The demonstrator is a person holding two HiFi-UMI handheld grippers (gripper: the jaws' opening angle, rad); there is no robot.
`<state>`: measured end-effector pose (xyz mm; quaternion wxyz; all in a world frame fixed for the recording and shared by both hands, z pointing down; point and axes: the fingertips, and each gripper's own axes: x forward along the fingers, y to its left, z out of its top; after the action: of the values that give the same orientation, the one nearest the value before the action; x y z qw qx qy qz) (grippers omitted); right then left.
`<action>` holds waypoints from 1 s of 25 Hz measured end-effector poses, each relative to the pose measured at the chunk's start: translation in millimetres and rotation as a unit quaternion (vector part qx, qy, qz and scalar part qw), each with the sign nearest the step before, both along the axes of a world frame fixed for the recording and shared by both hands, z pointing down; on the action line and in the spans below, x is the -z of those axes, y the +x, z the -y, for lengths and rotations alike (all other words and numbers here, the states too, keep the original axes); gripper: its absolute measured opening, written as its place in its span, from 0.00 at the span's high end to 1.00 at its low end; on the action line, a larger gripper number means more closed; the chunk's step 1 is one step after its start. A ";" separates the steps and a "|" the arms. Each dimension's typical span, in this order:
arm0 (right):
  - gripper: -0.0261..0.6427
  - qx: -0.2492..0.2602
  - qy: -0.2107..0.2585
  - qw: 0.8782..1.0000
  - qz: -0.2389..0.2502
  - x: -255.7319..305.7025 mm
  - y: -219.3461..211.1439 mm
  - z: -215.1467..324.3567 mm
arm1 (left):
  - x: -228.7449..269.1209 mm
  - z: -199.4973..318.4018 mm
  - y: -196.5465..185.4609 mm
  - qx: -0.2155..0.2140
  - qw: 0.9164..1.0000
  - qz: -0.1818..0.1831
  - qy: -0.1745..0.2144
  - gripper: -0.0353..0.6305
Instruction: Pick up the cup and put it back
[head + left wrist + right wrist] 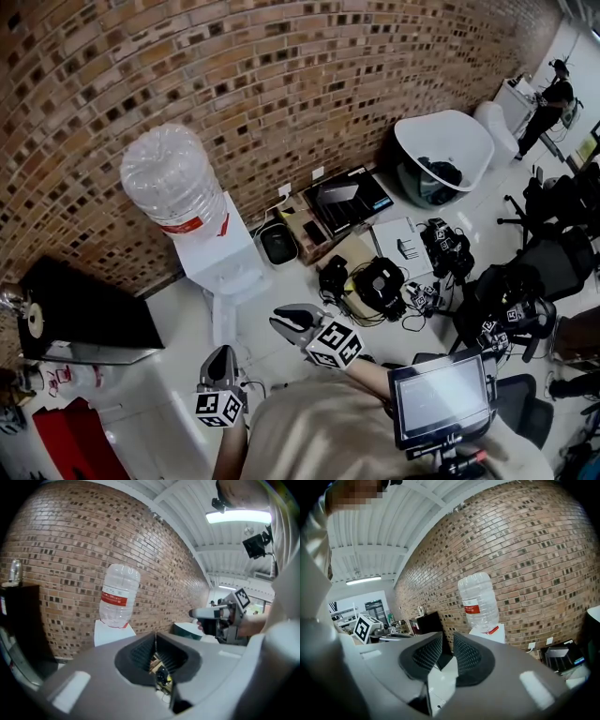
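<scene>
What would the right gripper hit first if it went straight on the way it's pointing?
Probably the white water dispenser under the bottle: in the head view the right gripper points at it, with only floor between. Depth is unclear; it might slip past to the brick wall.

The light indoors is bright and even. Up and right of the water bottle (119,595), a ceiling strip light (239,516) blows out to white in the left gripper view. Every view bows the brick wall (281,84) behind the water bottle, and both gripper views darken to black at the corners. The left gripper (155,633), nearest its lens, looks soft.
</scene>
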<state>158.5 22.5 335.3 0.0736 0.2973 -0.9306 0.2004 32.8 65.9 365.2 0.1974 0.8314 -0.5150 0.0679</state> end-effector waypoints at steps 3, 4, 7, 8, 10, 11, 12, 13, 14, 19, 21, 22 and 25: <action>0.85 -0.003 -0.001 1.000 -0.002 -2.0 1.8 -2.7 | -4.7 -3.2 3.0 -0.005 1.000 -0.002 -0.004 0.94; 0.85 -0.005 -0.002 1.000 -0.003 -3.2 3.2 -3.5 | -6.0 -3.6 4.0 -0.006 1.000 -0.003 -0.005 0.94; 0.85 -0.009 -0.003 1.000 -0.004 -5.9 8.5 -5.5 | -8.2 -3.7 7.7 -0.011 1.000 -0.004 -0.007 0.95; 0.85 -0.011 -0.004 1.000 -0.004 -6.6 10.3 -6.1 | -8.7 -3.7 8.9 -0.012 1.000 -0.004 -0.008 0.95; 0.85 -0.014 -0.007 1.000 -0.004 -8.1 13.7 -6.9 | -10.5 -3.9 11.0 -0.012 1.000 -0.005 -0.011 0.95; 0.85 -0.015 -0.009 1.000 -0.004 -8.8 15.2 -7.0 | -11.4 -3.7 12.0 -0.012 1.000 -0.007 -0.012 0.95; 0.86 -0.015 -0.010 1.000 -0.004 -9.3 16.6 -6.9 | -11.9 -3.2 13.1 -0.011 1.000 -0.008 -0.013 0.95; 0.86 -0.015 -0.010 1.000 -0.004 -9.5 17.8 -6.6 | -11.9 -2.4 14.2 -0.011 1.000 -0.008 -0.013 0.95; 0.86 -0.014 -0.010 1.000 -0.004 -9.6 19.0 -6.1 | -11.7 -1.5 15.4 -0.011 1.000 -0.008 -0.013 0.95; 0.86 -0.011 -0.012 1.000 -0.005 -13.2 27.8 -2.6 | -12.3 2.8 22.9 -0.008 1.000 -0.009 -0.011 0.94; 0.86 -0.010 -0.012 1.000 -0.004 -14.2 30.8 -0.3 | -13.0 4.8 26.0 -0.007 1.000 -0.010 -0.013 0.94; 0.86 -0.009 -0.013 1.000 -0.003 -14.7 31.7 0.8 | -13.3 5.6 27.4 -0.005 1.000 -0.009 -0.013 0.95; 0.86 -0.002 -0.012 1.000 -0.002 -15.7 32.6 3.9 | -13.8 7.8 30.1 0.000 1.000 -0.006 -0.014 0.95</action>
<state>191.1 18.5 351.0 0.0784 0.2982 -0.9275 0.2114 62.9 58.1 379.0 0.2115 0.8292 -0.5126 0.0703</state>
